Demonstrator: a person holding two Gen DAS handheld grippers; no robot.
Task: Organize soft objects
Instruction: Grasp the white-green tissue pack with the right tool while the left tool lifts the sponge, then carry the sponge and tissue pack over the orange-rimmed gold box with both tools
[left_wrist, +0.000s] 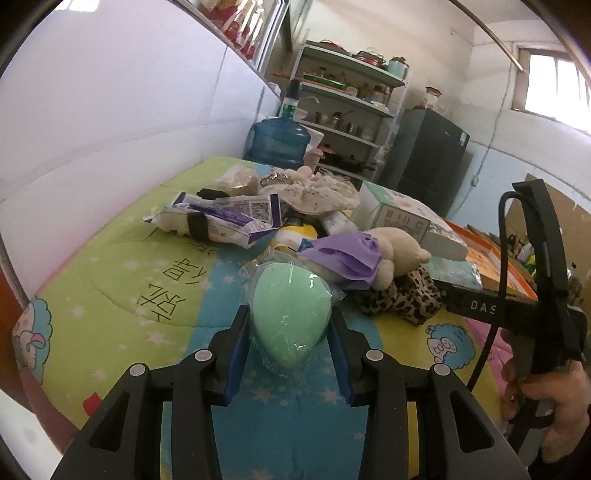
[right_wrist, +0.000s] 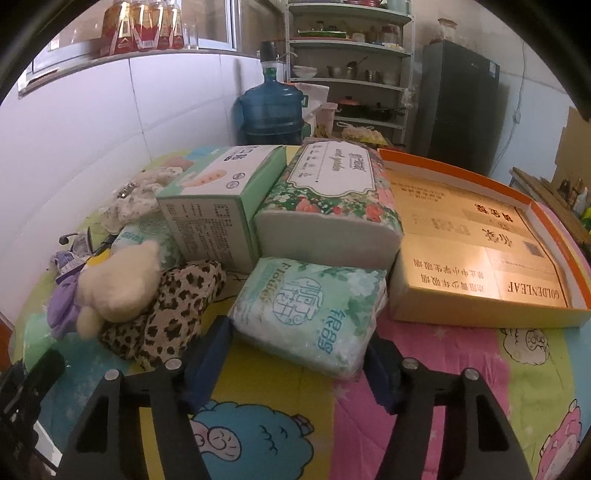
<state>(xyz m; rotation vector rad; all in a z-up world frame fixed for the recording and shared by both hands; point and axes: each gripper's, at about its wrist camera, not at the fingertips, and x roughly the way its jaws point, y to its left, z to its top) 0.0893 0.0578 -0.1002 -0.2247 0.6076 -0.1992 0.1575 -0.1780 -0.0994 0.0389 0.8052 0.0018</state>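
**Left tool clamps green sponge; right tool straddles tissue pack**

Landmark: plush bear (left_wrist: 397, 251), cream-coloured, lying on the cartoon quilt (left_wrist: 110, 295) with a purple cloth (left_wrist: 343, 256) draped on it.

Left gripper (left_wrist: 291, 328): jaws drawn in, blue pads pressed on both sides of a mint-green egg-shaped sponge (left_wrist: 290, 314) in clear wrap. The sponge sits in front of the bear, nearer the camera, and low over the quilt; whether it touches the quilt I cannot tell.

Right gripper (right_wrist: 299, 354): jaws partly spread, one finger on either side of a green-and-white tissue pack (right_wrist: 314, 314). Pads appear to be at the pack's near corners; firm contact cannot be confirmed. The pack lies flat on the quilt, to the right of the bear as the right wrist view shows it.

Leopard-print fabric (right_wrist: 170, 306): bunched under and just beside the bear, between bear and tissue pack.

Behind the bear: a pale green box (right_wrist: 218, 206) and a floral tissue pack (right_wrist: 332, 206), side by side. Further right of these, an open orange-rimmed box (right_wrist: 546, 210).

Left wrist view: a hand (left_wrist: 554, 410) holds the right tool's handle, right of the bear.
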